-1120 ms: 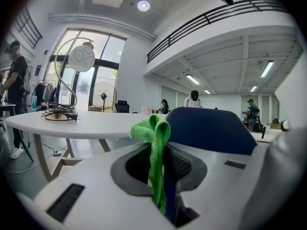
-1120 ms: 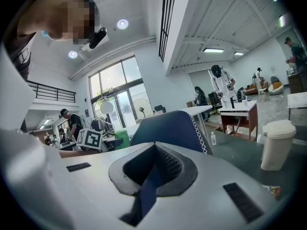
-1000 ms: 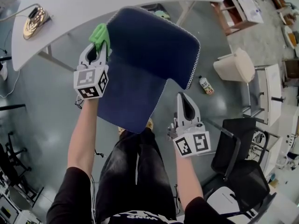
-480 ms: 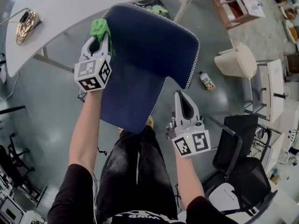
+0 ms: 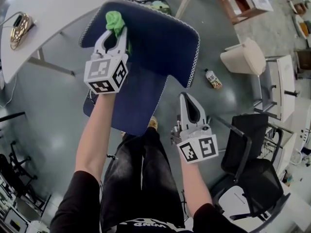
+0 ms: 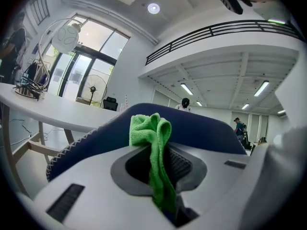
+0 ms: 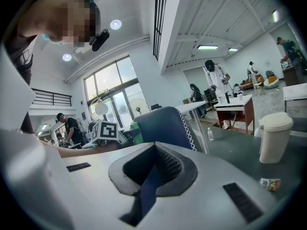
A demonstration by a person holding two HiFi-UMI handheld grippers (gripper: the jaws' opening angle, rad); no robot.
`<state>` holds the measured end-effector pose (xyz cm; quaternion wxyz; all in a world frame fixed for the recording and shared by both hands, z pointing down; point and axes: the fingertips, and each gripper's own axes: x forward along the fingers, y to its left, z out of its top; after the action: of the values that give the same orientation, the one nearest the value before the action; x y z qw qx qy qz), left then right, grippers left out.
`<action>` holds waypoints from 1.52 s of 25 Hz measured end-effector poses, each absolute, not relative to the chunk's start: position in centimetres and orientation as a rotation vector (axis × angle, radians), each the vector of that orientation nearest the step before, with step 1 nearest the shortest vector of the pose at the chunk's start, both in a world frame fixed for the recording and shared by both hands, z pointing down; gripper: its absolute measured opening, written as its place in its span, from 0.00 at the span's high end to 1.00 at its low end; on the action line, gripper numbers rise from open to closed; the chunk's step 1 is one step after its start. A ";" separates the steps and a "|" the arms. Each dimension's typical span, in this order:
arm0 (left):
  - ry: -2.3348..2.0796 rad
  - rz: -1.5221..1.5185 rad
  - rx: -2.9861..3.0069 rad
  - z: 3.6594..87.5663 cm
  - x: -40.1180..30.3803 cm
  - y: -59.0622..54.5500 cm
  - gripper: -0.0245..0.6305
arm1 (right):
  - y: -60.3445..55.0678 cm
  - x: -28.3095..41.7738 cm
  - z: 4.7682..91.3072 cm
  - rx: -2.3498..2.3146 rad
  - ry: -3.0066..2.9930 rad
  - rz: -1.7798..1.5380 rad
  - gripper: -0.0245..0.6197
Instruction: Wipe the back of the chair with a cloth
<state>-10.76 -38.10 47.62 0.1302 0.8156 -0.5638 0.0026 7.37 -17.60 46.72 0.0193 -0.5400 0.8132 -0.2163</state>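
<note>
The chair's navy back (image 5: 160, 38), edged with white stitching, fills the upper middle of the head view. My left gripper (image 5: 116, 32) is shut on a green cloth (image 5: 114, 19) and presses it against the upper left part of the back. In the left gripper view the cloth (image 6: 151, 128) bunches out of the jaws, with the navy back (image 6: 206, 128) right behind it. My right gripper (image 5: 186, 98) hangs to the right of the chair, apart from it, jaws shut with nothing in them. In the right gripper view the chair back (image 7: 160, 123) stands beyond the right gripper (image 7: 156, 150).
A curved white table (image 5: 58, 8) runs behind the chair, with a gold lamp base (image 5: 19, 23) on it. On the grey floor to the right lie a bottle (image 5: 212, 79) and a white bin (image 5: 243, 57). A black office chair (image 5: 248, 164) stands at lower right.
My left gripper has carried the green cloth from the back's left edge inward and toward the far edge. The right gripper has hardly moved.
</note>
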 end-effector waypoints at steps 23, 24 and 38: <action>-1.104 0.179 2.663 50.6 5.8 -27.7 0.88 | -15.6 10.0 48.2 -1.738 2.467 -0.698 0.98; -1.142 0.171 2.651 50.7 4.5 -27.7 0.88 | -15.7 9.9 48.3 -1.739 2.469 -0.699 0.98; -1.901 0.203 2.222 52.5 -22.6 -29.3 0.88 | -17.4 6.5 49.2 -1.652 2.559 -0.715 0.98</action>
<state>-22.55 -29.27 52.47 0.1052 0.7538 -0.6450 0.0688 6.49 -17.42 49.23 0.0065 -0.5282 0.8178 -0.2285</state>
